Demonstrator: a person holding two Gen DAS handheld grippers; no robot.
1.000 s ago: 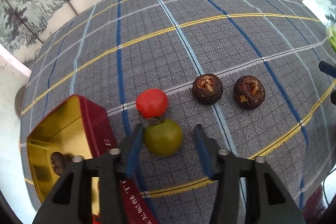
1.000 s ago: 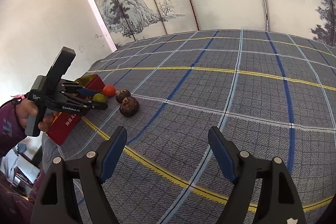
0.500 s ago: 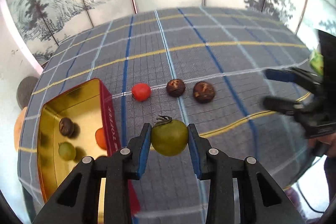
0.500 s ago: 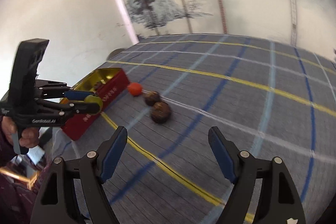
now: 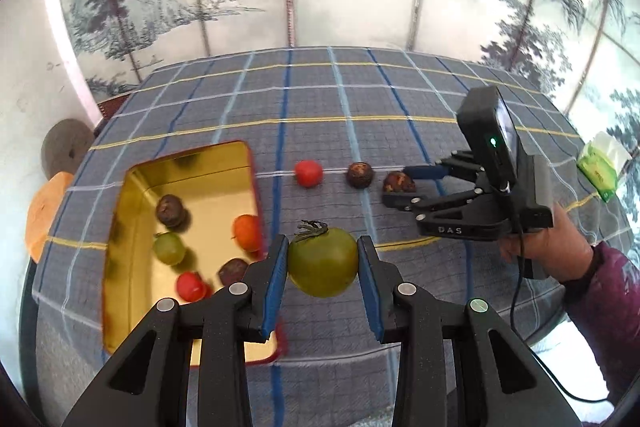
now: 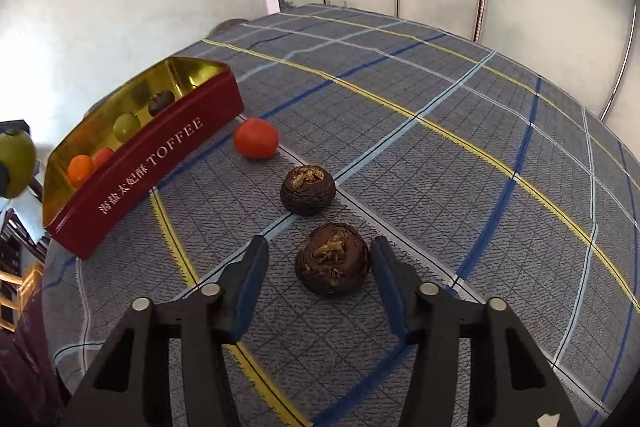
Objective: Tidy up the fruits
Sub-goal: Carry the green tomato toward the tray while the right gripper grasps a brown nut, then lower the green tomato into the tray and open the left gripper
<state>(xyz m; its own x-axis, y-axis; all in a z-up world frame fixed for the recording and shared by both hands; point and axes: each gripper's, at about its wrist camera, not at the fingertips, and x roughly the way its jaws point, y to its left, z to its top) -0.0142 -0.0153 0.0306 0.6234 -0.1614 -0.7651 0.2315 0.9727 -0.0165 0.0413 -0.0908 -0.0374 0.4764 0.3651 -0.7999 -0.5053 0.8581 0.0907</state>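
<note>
Green and round, with a dried calyx on top, the green fruit (image 5: 323, 262) sits clamped between the blue pads of the left gripper (image 5: 323, 267) at the lower centre of the left wrist view, lifted clear of the checked cloth (image 5: 344, 99). Just left of it lies the red toffee tin (image 5: 120, 267), its gold inside holding several small fruits: brown, green, orange and red. Beyond, in a row across the middle of the frame, lie a red fruit (image 5: 308, 173) and two brown ones. In the right wrist view the right gripper (image 6: 318, 273) straddles the nearer brown fruit (image 6: 332, 259) at lower centre; its jaws have just been closing, yet a gap shows on each side and the pads do not press it. The farther brown fruit (image 6: 307, 189) lies just above it, apart. A hand (image 5: 548, 251) holds that gripper at the right of the left view.
</note>
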